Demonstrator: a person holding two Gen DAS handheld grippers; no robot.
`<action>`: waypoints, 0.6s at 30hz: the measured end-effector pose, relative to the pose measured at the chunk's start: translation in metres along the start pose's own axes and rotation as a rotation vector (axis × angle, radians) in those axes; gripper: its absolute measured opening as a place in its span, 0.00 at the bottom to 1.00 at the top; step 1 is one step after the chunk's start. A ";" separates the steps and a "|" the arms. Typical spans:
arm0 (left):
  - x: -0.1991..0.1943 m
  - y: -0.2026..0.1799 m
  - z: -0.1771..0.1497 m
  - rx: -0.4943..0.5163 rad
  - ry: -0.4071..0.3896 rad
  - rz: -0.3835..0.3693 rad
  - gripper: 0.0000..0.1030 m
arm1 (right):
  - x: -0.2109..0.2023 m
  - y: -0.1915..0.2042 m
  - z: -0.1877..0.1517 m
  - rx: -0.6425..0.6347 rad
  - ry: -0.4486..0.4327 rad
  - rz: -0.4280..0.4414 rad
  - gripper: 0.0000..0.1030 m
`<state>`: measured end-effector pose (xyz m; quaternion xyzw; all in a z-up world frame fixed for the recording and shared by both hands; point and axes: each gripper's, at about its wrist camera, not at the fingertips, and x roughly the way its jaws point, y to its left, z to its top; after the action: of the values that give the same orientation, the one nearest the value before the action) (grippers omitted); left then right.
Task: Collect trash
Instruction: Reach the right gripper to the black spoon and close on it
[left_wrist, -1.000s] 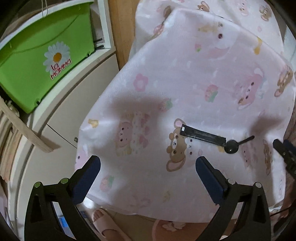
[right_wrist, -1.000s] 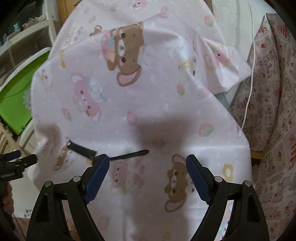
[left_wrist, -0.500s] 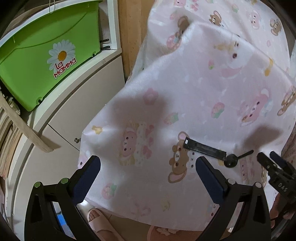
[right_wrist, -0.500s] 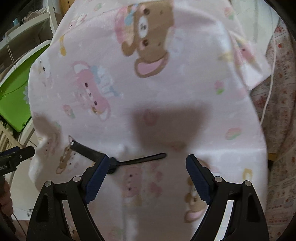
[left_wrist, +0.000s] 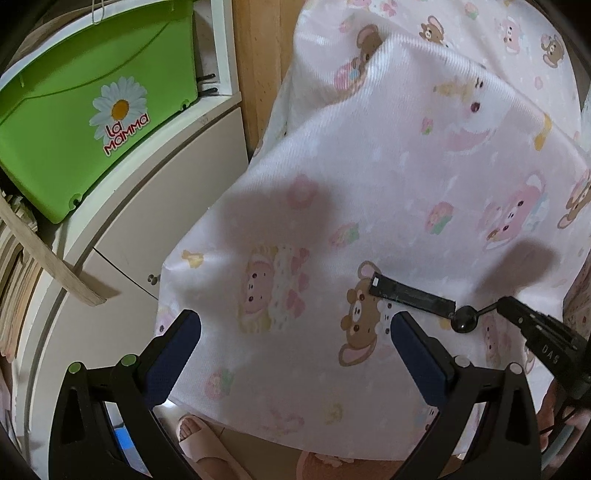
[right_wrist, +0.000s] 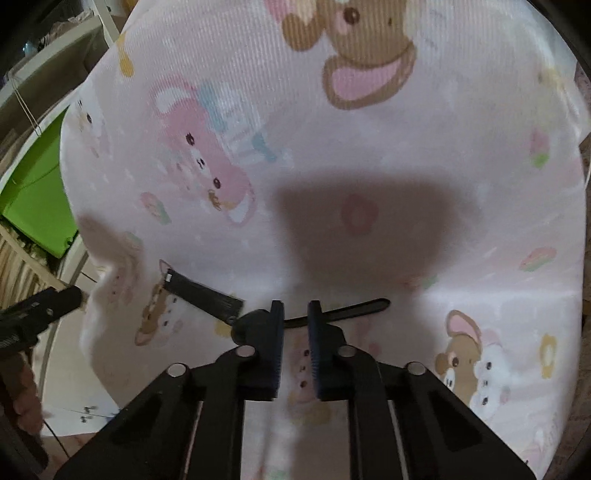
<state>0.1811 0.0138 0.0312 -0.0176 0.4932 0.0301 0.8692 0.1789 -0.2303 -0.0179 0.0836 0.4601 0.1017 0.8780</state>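
A black plastic spoon (right_wrist: 347, 309) lies on the pink cartoon-print cloth (right_wrist: 369, 147), its round bowl (left_wrist: 464, 319) beside a flat black wrapper strip (left_wrist: 412, 297). In the right wrist view my right gripper (right_wrist: 295, 314) is nearly shut around the spoon's thin handle, just right of the bowl (right_wrist: 255, 324). The wrapper strip (right_wrist: 201, 291) lies left of it. My left gripper (left_wrist: 295, 339) is open and empty, hovering over the cloth's near left part. The right gripper's tip (left_wrist: 517, 314) shows at the spoon handle in the left wrist view.
A green bin (left_wrist: 85, 107) with a daisy sticker sits on a white cabinet (left_wrist: 147, 229) at the left. A foot in a slipper (left_wrist: 199, 439) stands below the cloth's edge. Patterned fabric (right_wrist: 585, 332) lies at the right.
My right gripper moved forward and down over the spoon and closed its jaws around the handle. My left gripper stayed open and shifted slightly.
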 end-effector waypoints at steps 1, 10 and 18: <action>0.001 -0.001 0.000 0.003 0.005 -0.002 0.99 | 0.001 0.000 0.001 0.004 0.010 0.003 0.13; -0.002 -0.003 0.001 0.011 -0.007 -0.009 0.99 | 0.013 0.004 0.008 0.011 0.028 -0.052 0.07; 0.001 0.009 0.001 0.016 0.001 0.017 0.99 | 0.019 -0.006 0.001 -0.003 0.104 -0.030 0.07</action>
<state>0.1820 0.0225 0.0311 -0.0067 0.4939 0.0334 0.8688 0.1911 -0.2314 -0.0343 0.0701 0.5060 0.0937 0.8546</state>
